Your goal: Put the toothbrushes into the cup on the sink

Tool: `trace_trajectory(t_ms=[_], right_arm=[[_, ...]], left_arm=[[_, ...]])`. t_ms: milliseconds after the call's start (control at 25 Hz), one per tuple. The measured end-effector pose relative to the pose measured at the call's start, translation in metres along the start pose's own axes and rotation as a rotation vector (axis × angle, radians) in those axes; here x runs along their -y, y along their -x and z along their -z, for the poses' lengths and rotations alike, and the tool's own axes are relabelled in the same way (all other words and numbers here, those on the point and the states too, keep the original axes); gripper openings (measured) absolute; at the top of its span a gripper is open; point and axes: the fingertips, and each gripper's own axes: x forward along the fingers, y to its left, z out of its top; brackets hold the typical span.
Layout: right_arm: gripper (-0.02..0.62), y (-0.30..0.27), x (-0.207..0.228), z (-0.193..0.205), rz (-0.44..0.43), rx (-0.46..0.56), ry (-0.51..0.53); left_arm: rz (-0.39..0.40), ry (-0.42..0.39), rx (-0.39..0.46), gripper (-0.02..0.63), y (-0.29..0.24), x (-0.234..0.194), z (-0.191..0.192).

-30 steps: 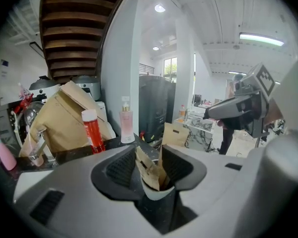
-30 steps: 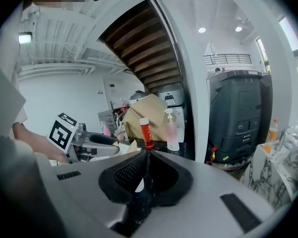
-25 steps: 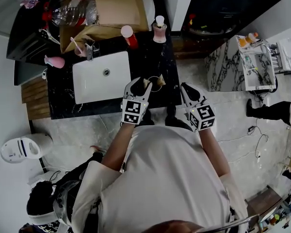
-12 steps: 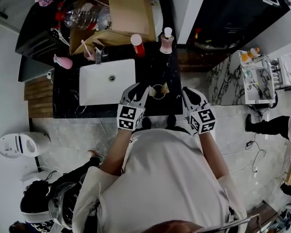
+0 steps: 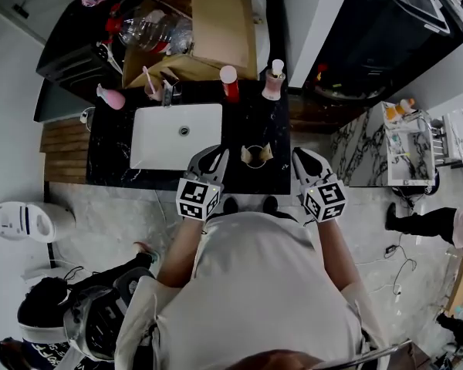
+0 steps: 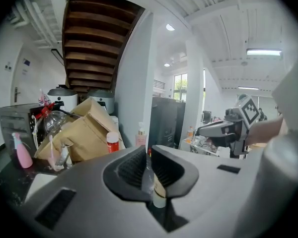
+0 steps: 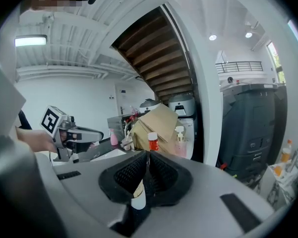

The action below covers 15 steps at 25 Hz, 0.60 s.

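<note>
Seen from overhead, a person stood at a black worktop (image 5: 251, 122) with a white rectangular sink (image 5: 158, 141) sunk into it, a grey hand-held gripper in each hand. The left hand-held gripper (image 5: 216, 157) had just been closing; its ribbed pads (image 6: 131, 168) stood almost together, and nothing could be made out clamped between them. The right hand-held gripper (image 5: 304, 159) was likewise pinched narrow and looked empty. Between the two, near the worktop's front edge, stood a small clear-rimmed cup (image 5: 255, 149) with two tan pieces (image 5: 267, 153) leaning out, probably wooden toothbrushes, though too small to be sure. A second clear cup (image 6: 63, 156) beside the tap (image 5: 167, 92) held a slim pink stick (image 6: 51, 148), likely another toothbrush. A toothbrush would probably be light, stiff and slender, with a smooth handle liable to swivel between the pads; the best hold seemed to be across the middle of the handle, clear of the bristles. Either cup looked light enough to tip if knocked.
</note>
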Motion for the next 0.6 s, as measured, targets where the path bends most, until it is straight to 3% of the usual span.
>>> trace_trajectory(t_ms=[160, 600], right_arm=[[0.043, 0.003, -0.005, -0.013, -0.02, 0.02, 0.028], [0.031, 0.008, -0.013, -0.029, -0.033, 0.059, 0.076]], left_arm=[[0.01, -0.013, 0.031, 0.009, 0.012, 0.001, -0.015], [0.022, -0.023, 0.061, 0.008, 0.019, 0.006, -0.021]])
